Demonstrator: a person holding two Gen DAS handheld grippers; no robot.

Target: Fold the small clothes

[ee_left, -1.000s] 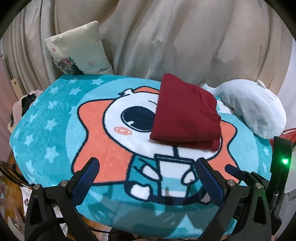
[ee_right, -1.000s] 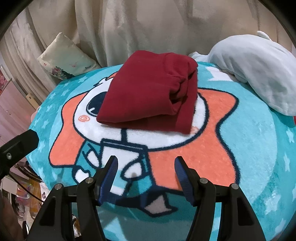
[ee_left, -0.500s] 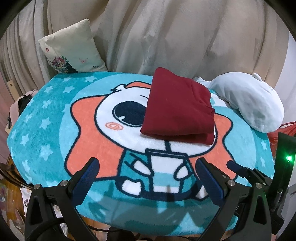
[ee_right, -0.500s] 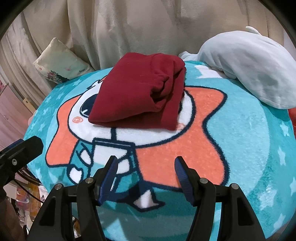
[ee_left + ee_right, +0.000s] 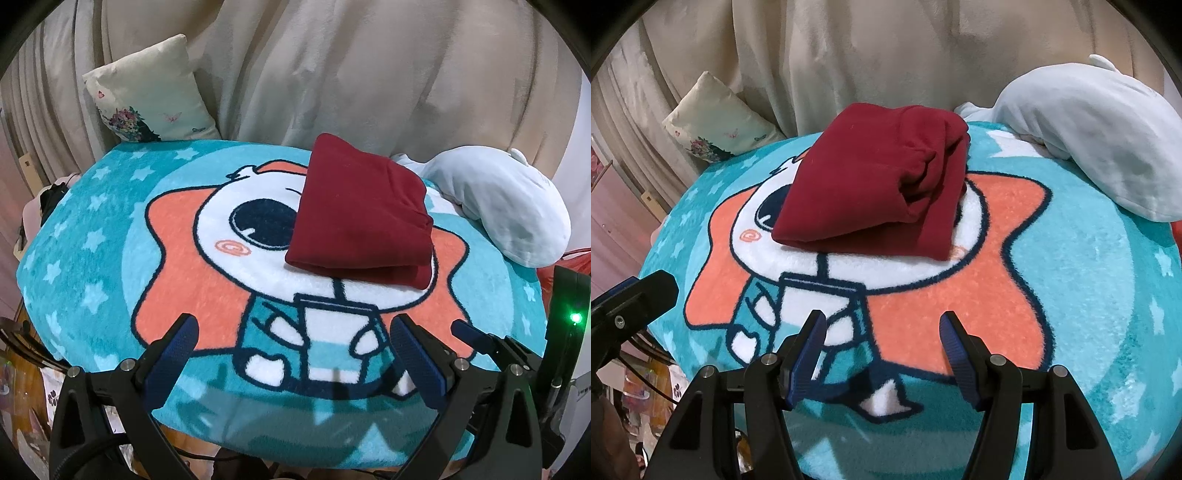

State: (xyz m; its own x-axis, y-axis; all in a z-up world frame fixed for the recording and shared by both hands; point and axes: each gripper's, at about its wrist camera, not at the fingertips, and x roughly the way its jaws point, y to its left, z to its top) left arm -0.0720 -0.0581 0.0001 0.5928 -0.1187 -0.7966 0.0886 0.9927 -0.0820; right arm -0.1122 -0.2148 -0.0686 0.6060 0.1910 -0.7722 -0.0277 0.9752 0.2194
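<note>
Left claw (image 5: 293,338): jaws are standing wide apart and holding nothing, hovering over the near edge of the blanket (image 5: 92,236).
Right claw (image 5: 881,332): jaws are also standing apart and empty, pointing at the near hem of the garment.
Red garment (image 5: 864,192): is lying folded into a thick bundle on the blanket's cartoon face, well apart from both claws.
Loose side: the right edge is bunching in rolled layers rather than lying flat.
Risk, unfolding: a claw pinching only the top layer would likely be peeling the bundle open.
Risk, sliding: the plush blanket looks soft, so a push could be dragging the bundle toward the pale plush toy (image 5: 1100,136) just beside it.
</note>
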